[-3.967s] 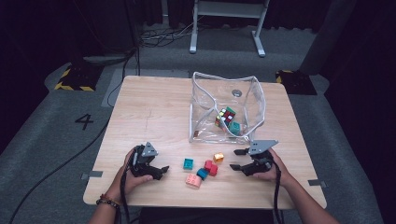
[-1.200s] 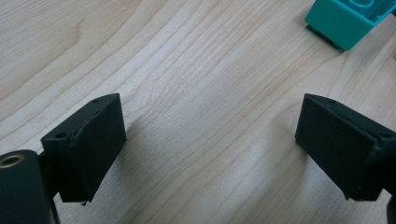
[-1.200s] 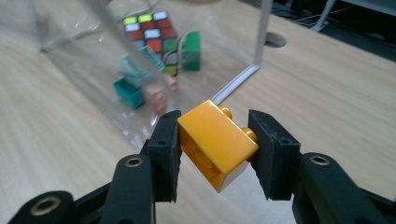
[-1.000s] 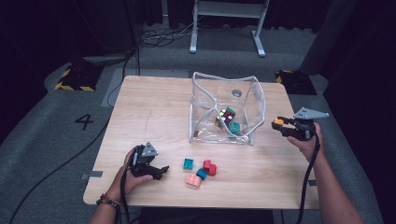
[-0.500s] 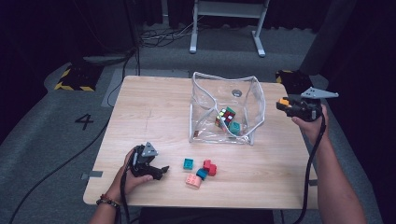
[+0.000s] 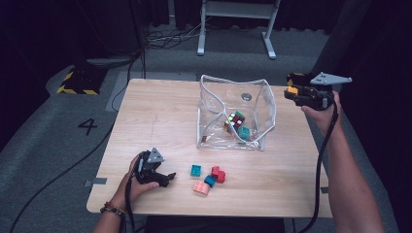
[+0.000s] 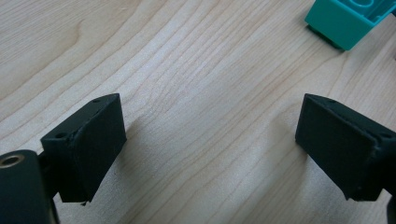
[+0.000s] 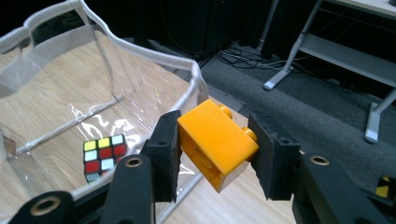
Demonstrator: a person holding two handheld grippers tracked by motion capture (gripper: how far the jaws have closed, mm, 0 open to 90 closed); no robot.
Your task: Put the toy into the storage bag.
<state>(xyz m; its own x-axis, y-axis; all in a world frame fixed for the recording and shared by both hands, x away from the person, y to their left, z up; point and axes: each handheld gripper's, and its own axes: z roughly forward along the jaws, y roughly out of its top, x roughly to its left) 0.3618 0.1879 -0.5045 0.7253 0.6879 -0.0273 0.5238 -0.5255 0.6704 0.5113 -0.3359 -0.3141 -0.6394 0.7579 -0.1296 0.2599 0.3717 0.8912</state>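
My right gripper (image 6: 291, 91) (image 8: 215, 147) is raised beside the right rim of the clear plastic bag (image 6: 233, 114) (image 8: 93, 88), shut on an orange brick (image 8: 217, 142) (image 6: 291, 90). Inside the bag lie a colour cube (image 6: 235, 120) (image 8: 105, 156) and a teal brick (image 6: 244, 132). My left gripper (image 6: 169, 178) (image 7: 210, 149) rests on the table near its front left, open with bare wood between its fingers. To its right lie a teal brick (image 6: 196, 170) (image 7: 348, 21), a red brick (image 6: 217, 173), a blue brick (image 6: 210, 180) and a pink brick (image 6: 201, 188).
The wooden table (image 6: 160, 116) has its right edge just under my right hand. Beyond it the grey floor holds cables, a white metal stand (image 6: 236, 14) (image 8: 322, 51) and a yellow-black marked spot (image 6: 75, 80).
My right gripper has risen with the orange brick and moved from the table's right side toward the bag's upper right rim. The left gripper has stayed put.
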